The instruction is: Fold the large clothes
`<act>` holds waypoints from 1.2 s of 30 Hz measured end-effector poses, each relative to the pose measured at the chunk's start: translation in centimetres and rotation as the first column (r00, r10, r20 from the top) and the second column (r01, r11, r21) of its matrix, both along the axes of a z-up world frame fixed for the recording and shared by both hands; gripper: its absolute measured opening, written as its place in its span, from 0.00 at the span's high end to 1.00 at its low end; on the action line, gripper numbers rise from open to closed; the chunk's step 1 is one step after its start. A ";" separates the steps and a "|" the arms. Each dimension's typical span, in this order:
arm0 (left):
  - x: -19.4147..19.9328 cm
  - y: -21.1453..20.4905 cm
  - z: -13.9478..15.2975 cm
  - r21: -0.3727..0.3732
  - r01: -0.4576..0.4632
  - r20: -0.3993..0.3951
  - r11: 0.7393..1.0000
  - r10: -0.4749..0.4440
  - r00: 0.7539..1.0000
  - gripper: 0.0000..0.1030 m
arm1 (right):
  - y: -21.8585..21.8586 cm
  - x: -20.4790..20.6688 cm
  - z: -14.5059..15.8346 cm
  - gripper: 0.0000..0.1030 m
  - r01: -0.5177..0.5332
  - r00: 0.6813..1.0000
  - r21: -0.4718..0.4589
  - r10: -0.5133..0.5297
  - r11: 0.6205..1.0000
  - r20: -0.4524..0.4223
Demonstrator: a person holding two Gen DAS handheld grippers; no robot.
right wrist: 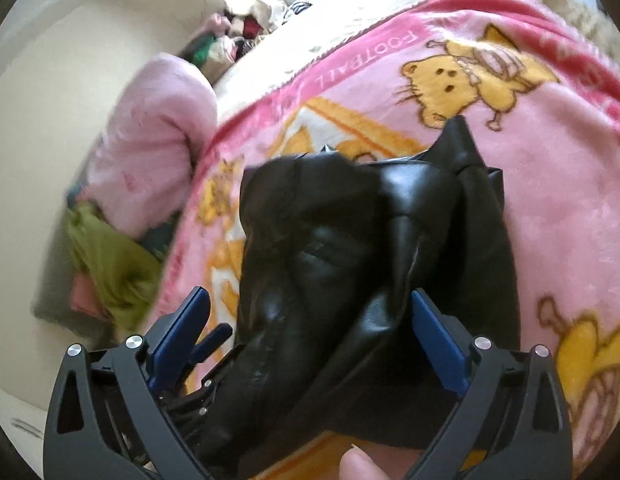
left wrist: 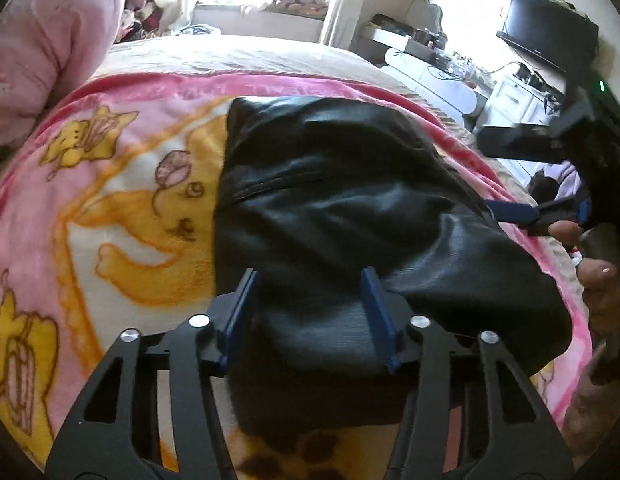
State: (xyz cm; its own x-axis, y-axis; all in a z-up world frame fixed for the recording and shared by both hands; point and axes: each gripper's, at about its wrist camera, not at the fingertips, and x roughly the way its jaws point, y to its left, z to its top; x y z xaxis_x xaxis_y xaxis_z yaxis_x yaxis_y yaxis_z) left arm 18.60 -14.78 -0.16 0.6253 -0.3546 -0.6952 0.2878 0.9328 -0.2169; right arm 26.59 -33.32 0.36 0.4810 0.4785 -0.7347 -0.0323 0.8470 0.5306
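Note:
A black leather garment (left wrist: 349, 208) lies folded on a pink cartoon blanket (left wrist: 110, 200) that covers the bed. My left gripper (left wrist: 310, 300) sits on the garment's near end, and a bulge of leather fills the gap between its blue pads (left wrist: 238, 312). Whether they press on it I cannot tell. In the right wrist view the garment (right wrist: 329, 248) runs up the blanket (right wrist: 549, 220). My right gripper (right wrist: 310, 332) stands wide open astride its near end. At the right edge of the left wrist view the right gripper's fingers (left wrist: 513, 212) reach the garment's side.
A pink padded quilt (left wrist: 42, 60) is heaped at the bed's far left, with green cloth (right wrist: 110, 264) beside it. White cabinets (left wrist: 429, 76) and a dark screen (left wrist: 549, 36) stand past the bed's right side. A person's hand (left wrist: 597, 280) holds the right gripper.

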 end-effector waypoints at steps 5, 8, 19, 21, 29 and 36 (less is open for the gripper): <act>-0.1 -0.1 0.4 -0.005 -0.002 -0.001 1.000 0.002 1.000 0.60 | 4.1 0.6 -0.2 0.69 -0.028 0.993 -0.263 0.057 0.964 0.105; -0.1 0.4 2.0 -0.027 0.016 0.018 0.999 -0.016 1.000 0.56 | 3.1 0.0 2.8 0.85 -0.072 0.966 -0.139 0.103 0.988 0.238; 4.0 -2.1 0.9 -0.111 0.086 -0.110 0.990 -0.099 0.989 0.30 | -6.8 1.3 -3.0 0.86 0.020 0.984 -0.172 0.012 0.985 0.179; 3.5 -3.0 0.8 -0.079 0.087 -0.085 0.993 -0.094 0.992 0.28 | -7.8 1.1 -3.6 0.86 0.029 0.987 -0.134 -0.007 0.991 0.161; 2.4 -4.4 0.5 0.025 0.104 -0.032 0.994 -0.103 0.994 0.27 | -7.0 0.2 -3.0 0.71 0.086 0.986 -0.162 -0.061 0.983 0.153; 2.7 -3.3 0.4 -0.019 0.101 -0.055 0.995 -0.102 0.993 0.27 | -7.9 -2.7 -1.4 0.23 0.091 0.989 -0.006 -0.089 0.996 0.121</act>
State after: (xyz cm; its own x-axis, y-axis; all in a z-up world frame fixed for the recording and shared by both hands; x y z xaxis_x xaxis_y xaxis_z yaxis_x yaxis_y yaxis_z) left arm 21.34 -18.12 0.27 0.5457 -0.4256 -0.7218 0.3680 0.8956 -0.2498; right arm 23.88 -41.22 -1.00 0.6072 0.4208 -0.6740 -0.0187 0.8556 0.5173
